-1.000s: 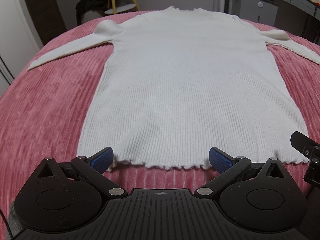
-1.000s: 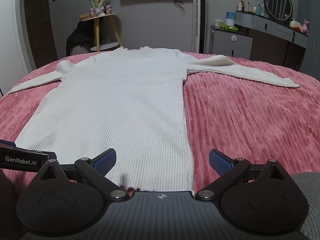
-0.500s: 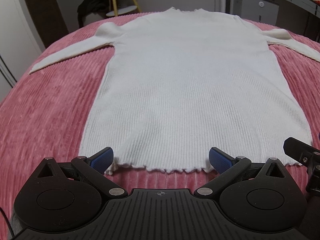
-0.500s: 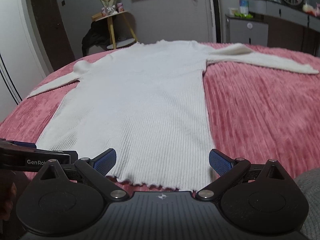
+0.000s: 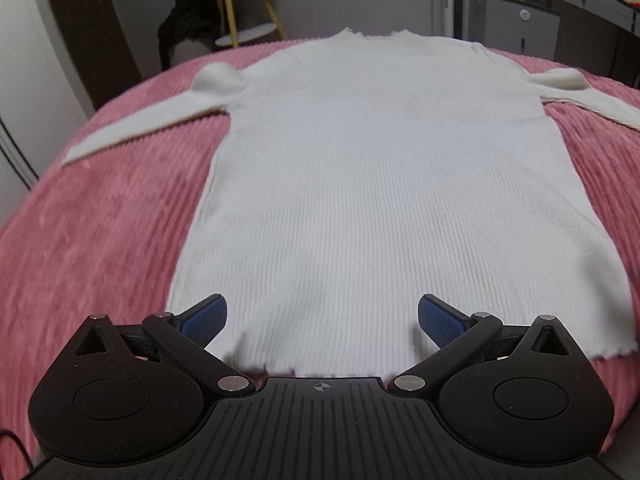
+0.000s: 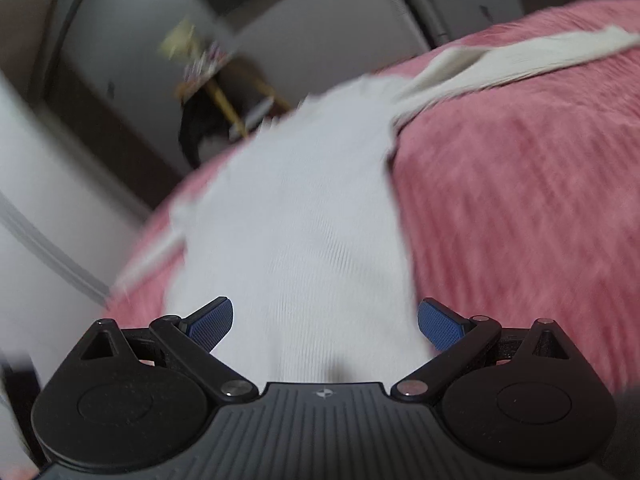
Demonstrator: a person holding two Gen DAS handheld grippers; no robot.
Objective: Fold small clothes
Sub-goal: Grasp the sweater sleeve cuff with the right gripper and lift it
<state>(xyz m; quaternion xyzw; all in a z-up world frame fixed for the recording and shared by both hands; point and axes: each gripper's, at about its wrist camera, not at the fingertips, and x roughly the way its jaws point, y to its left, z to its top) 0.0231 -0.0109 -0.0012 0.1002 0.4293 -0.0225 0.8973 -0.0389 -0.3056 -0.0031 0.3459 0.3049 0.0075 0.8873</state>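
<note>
Since half a second ago the right tongs (image 6: 325, 322) have rolled sharply and swung in over the sweater's right side, their view now tilted and smeared, while the left tongs (image 5: 322, 320) have crept forward over the hem; folding looks about to begin. Both tongs gape wide, holding nothing. The white ribbed sweater (image 5: 384, 184) lies flat, sleeves spread, on the pink bed (image 5: 100, 232).

White ribbed sweater (image 5: 384, 200); pink corded bedspread (image 5: 100, 232).

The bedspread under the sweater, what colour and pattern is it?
Pink, with a ribbed corduroy-like texture; the bedspread shows best in the left wrist view, beside the white sweater.
</note>
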